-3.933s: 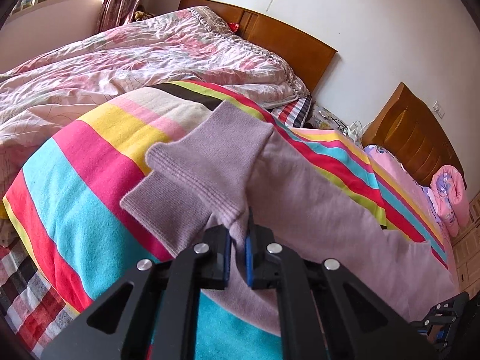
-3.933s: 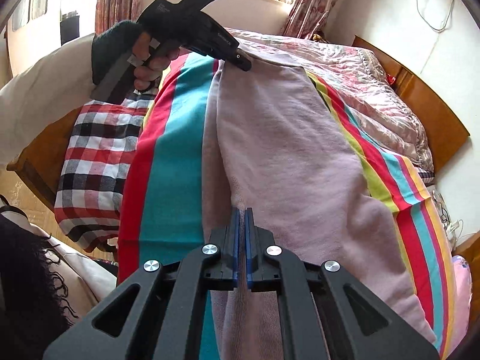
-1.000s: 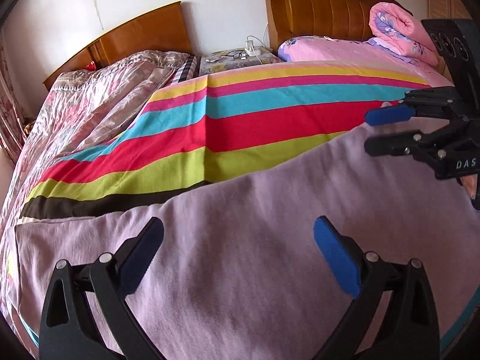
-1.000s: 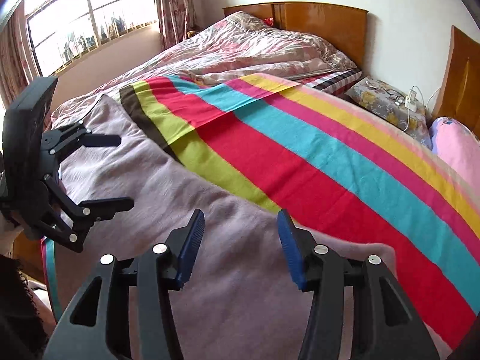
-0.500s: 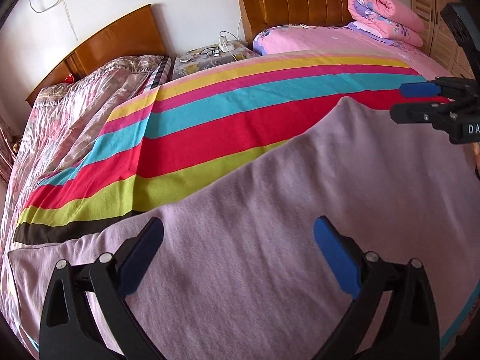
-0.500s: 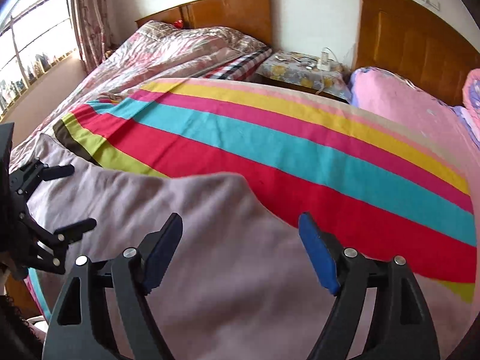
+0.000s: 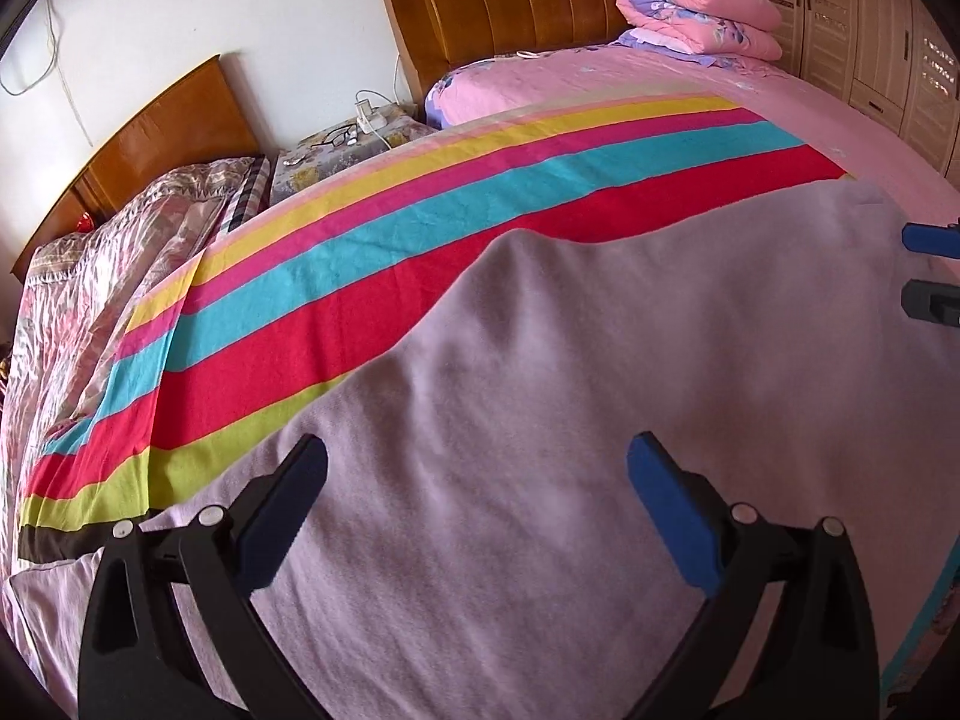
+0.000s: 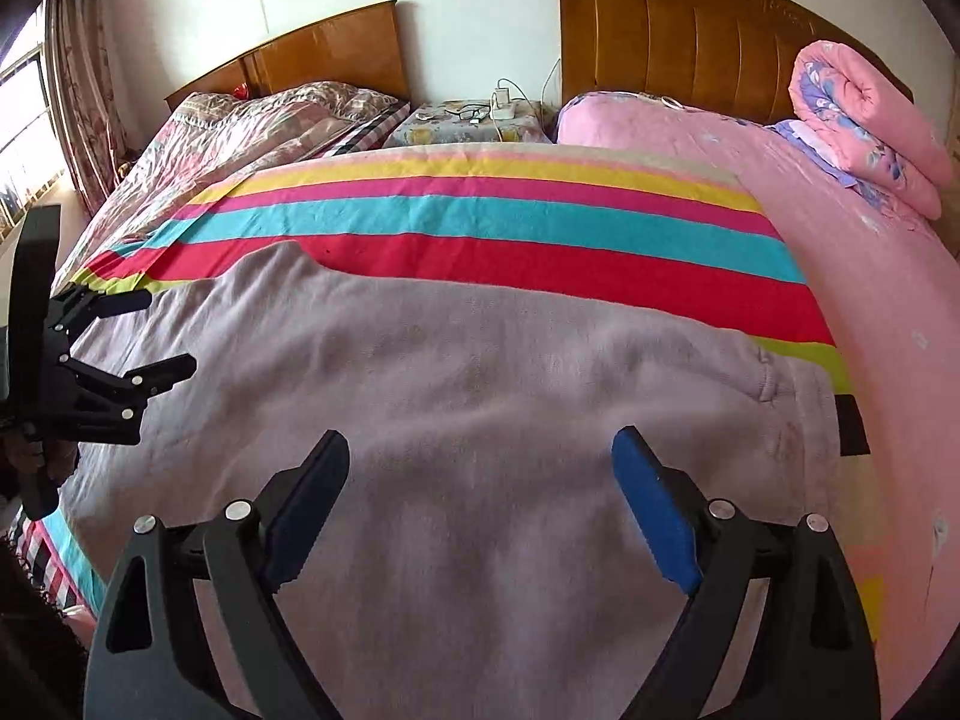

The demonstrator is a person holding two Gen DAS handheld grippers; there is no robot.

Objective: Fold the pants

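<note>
The lilac pants (image 7: 570,420) lie flat on the striped blanket (image 7: 420,228), one leg folded over the other along their length. My left gripper (image 7: 477,468) hovers over them, open, with only cloth below its pads. In the right wrist view the pants (image 8: 480,372) spread across the middle, a pocket seam near their right end. My right gripper (image 8: 480,450) hangs above them with its jaws opening and nothing between them. The left gripper (image 8: 168,333) shows at the left edge, held by a hand. The right gripper (image 7: 912,267) peeks in at the right edge.
The striped blanket (image 8: 480,216) covers the join of two beds. A rolled pink quilt (image 8: 864,120) lies on the pink bed (image 8: 840,252), a floral quilt (image 8: 240,138) on the left one. A nightstand (image 8: 468,120) with chargers stands between wooden headboards. A wardrobe (image 7: 870,30) stands at the right.
Both grippers, shut on the pants earlier, have let go. Over the last second both swept right along the pants, and the right jaws spread wider.
</note>
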